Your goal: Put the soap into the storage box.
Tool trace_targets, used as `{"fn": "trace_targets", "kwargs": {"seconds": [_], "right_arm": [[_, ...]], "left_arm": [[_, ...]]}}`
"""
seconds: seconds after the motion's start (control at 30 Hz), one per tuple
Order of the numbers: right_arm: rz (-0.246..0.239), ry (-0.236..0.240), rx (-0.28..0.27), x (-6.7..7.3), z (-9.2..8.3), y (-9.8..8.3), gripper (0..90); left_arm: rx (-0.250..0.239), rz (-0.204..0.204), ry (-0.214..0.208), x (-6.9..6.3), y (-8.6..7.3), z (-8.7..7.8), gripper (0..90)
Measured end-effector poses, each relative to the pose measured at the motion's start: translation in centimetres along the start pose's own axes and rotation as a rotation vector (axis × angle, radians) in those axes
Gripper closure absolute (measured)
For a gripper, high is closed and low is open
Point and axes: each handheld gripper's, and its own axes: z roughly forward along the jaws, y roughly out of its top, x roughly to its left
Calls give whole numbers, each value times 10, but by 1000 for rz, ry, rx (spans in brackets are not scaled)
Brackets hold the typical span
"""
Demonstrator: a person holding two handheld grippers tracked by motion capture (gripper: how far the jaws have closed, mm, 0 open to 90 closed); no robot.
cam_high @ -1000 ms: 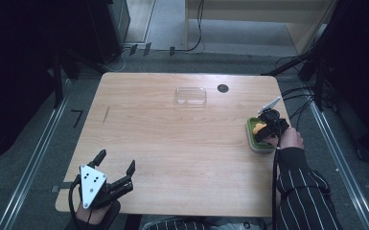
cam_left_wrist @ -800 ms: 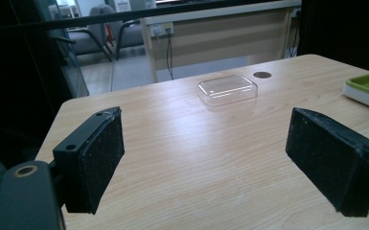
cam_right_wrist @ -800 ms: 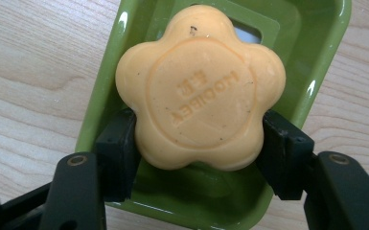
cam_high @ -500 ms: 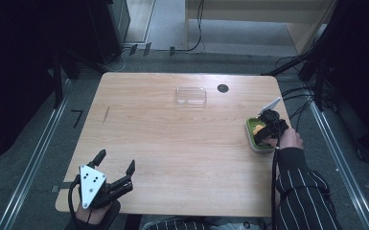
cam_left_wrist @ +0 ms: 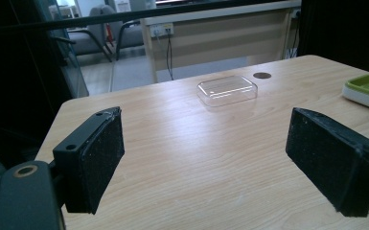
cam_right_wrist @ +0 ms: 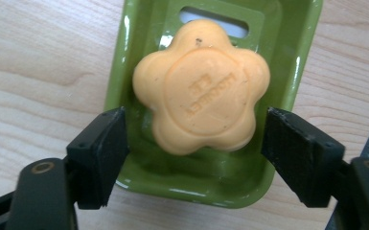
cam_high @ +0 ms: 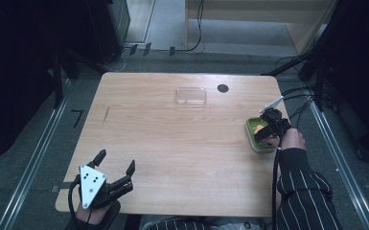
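Note:
An orange flower-shaped soap (cam_right_wrist: 202, 86) lies in a green soap dish (cam_right_wrist: 139, 62) near the table's right edge. My right gripper (cam_right_wrist: 194, 153) points down over the dish (cam_high: 255, 142). Its jaws have just been opening and now stand on either side of the soap's near end, and the pads do not press on it. In the high view the right gripper (cam_high: 268, 129) covers most of the soap. My left gripper (cam_high: 116, 160) rests at the table's front left corner, open, with nothing between its pads (cam_left_wrist: 98, 158).
A clear plastic lid or shallow box (cam_high: 190, 96) lies at the back middle of the table (cam_high: 172, 139), with a dark round hole (cam_high: 223, 88) to its right. Cables trail off the right edge. Bare wood lies between the two grippers.
My right gripper has shifted slightly toward the near side over the dish. The left gripper has stayed where it was.

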Motion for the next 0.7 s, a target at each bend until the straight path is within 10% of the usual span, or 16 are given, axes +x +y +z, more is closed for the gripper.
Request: {"fn": "trace_targets", "kwargs": {"seconds": [0.7], "right_arm": [[-102,58,6,26,-24,-28,65]], "left_arm": [[-2,-2,1,1,-1,-2,136]]}}
